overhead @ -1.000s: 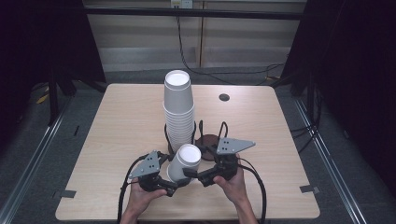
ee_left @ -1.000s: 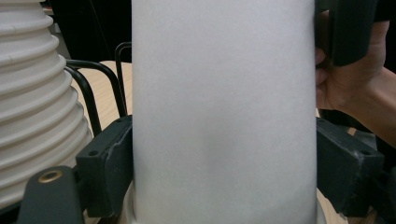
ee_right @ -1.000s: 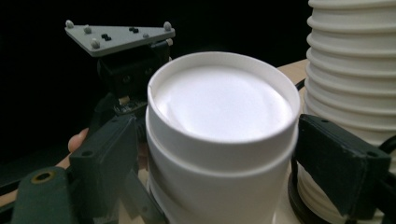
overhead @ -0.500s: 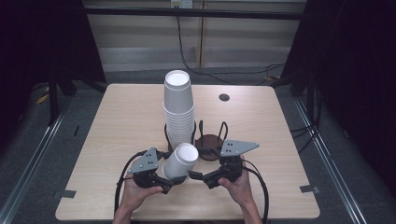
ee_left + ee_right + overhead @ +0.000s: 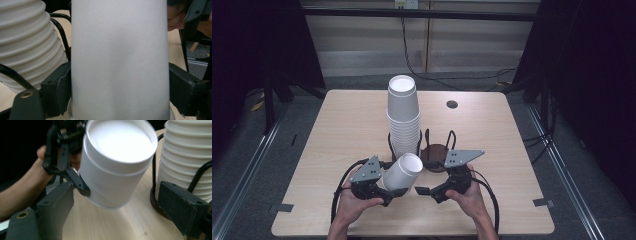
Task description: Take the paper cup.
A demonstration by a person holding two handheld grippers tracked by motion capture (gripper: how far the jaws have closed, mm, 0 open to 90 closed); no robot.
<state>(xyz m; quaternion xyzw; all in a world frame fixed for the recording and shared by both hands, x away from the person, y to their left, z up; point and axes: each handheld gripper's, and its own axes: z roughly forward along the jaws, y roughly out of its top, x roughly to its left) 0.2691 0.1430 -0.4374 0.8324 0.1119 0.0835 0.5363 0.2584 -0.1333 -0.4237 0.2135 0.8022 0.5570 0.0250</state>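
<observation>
A white paper cup (image 5: pixel 402 172) lies tilted in my left gripper (image 5: pixel 388 194), mouth toward the far right. In the left gripper view the cup (image 5: pixel 118 60) is pressed between both black jaws, so the gripper (image 5: pixel 120 82) is shut on it. My right gripper (image 5: pixel 428 190) stands just right of the cup with its jaws spread. In the right gripper view the cup (image 5: pixel 117 162) hangs ahead of that gripper (image 5: pixel 117 195), and neither jaw touches it. A tall stack of white cups (image 5: pixel 402 115) stands upright in a black wire holder behind both grippers.
A second wire holder with a round brown base (image 5: pixel 434 150) stands to the right of the stack. A dark round plug (image 5: pixel 452 104) sits in the wooden table (image 5: pixel 337 125) at the far right. Cables trail from both grippers toward the near edge.
My left gripper and its cup have shifted slightly to the left, away from the right gripper. The right hand has stayed still.
</observation>
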